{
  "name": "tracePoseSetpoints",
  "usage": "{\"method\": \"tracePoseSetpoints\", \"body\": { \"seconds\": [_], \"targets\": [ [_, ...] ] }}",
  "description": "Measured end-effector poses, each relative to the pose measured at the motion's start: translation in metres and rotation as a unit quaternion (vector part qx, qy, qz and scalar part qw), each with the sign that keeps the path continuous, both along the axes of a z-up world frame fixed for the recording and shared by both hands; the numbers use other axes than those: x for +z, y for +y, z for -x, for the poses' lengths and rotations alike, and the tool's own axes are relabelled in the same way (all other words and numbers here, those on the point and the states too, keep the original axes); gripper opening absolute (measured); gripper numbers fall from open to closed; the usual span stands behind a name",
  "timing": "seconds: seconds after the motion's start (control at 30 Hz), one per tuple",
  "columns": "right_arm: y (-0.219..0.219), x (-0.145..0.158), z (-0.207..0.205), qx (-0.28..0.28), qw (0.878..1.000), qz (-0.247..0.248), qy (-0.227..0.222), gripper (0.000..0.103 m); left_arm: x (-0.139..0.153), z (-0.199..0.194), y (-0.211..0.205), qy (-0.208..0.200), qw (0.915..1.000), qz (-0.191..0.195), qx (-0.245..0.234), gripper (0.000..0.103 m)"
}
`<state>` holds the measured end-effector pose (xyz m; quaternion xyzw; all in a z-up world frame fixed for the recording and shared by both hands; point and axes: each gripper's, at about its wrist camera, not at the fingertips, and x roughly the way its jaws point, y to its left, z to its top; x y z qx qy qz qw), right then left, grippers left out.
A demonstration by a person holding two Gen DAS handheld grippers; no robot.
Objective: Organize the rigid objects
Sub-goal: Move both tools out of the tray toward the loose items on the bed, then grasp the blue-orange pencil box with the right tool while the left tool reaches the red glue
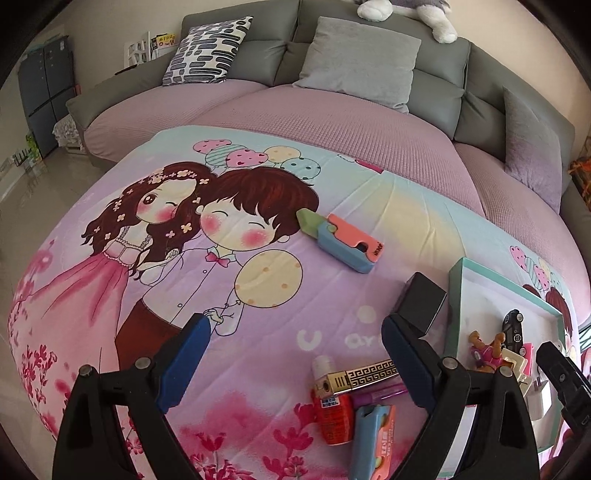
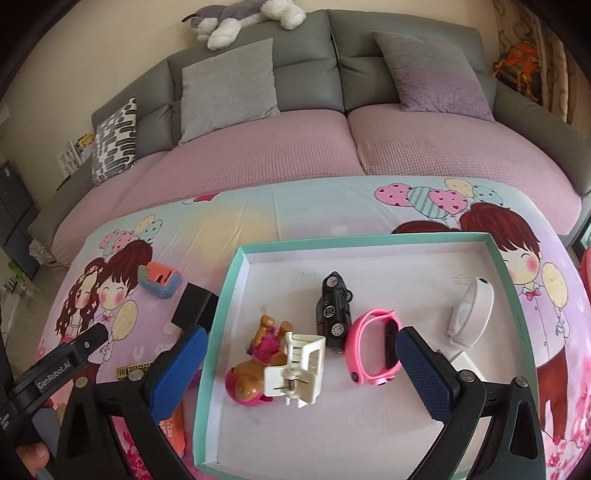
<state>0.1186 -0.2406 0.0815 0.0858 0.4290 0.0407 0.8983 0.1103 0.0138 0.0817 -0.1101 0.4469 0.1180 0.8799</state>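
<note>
My left gripper (image 1: 295, 356) hangs open over the cartoon-print blanket, with nothing between its blue pads. Just below it lie a red glue bottle (image 1: 328, 408), a gold patterned lighter (image 1: 360, 376), a purple pen (image 1: 380, 393) and a blue-and-orange case (image 1: 373, 439). A pastel toy knife (image 1: 341, 240) lies farther off, and a black box (image 1: 421, 299) stands beside the teal-rimmed tray (image 2: 221, 314). My right gripper (image 2: 301, 369) is open above the tray. Inside the tray are a toy dog (image 2: 255, 365), a white clip (image 2: 299, 365), a black car (image 2: 334, 314), a pink watch (image 2: 373, 343) and a white round device (image 2: 472, 310).
The blanket covers a table in front of a grey sofa (image 2: 332, 55) with pink seat covers, cushions and a plush dog (image 2: 240, 18). The black box (image 2: 194, 306) and toy knife (image 2: 159, 280) lie left of the tray. A white charger (image 1: 539, 398) sits in the tray's near corner.
</note>
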Motion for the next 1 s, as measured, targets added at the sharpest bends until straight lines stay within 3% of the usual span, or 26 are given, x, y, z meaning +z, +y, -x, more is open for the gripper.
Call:
{"method": "tracePoseSetpoints", "body": {
  "seconds": [0.2, 0.43, 1.0],
  "targets": [
    [0.021, -0.002, 0.001, 0.036, 0.999, -0.014, 0.009, 0.103, -0.006, 0.004, 0.016, 0.004, 0.9997, 0.024, 0.002, 0.094],
    [0.057, -0.001, 0.007, 0.088, 0.996, -0.012, 0.013, 0.100, -0.015, 0.006, 0.034, 0.026, 0.9993, 0.025, 0.007, 0.094],
    [0.122, -0.036, 0.026, 0.188, 0.978, -0.009, 0.090, 0.064, -0.035, 0.025, 0.045, 0.069, 0.9960, 0.046, -0.032, 0.094]
  ]
}}
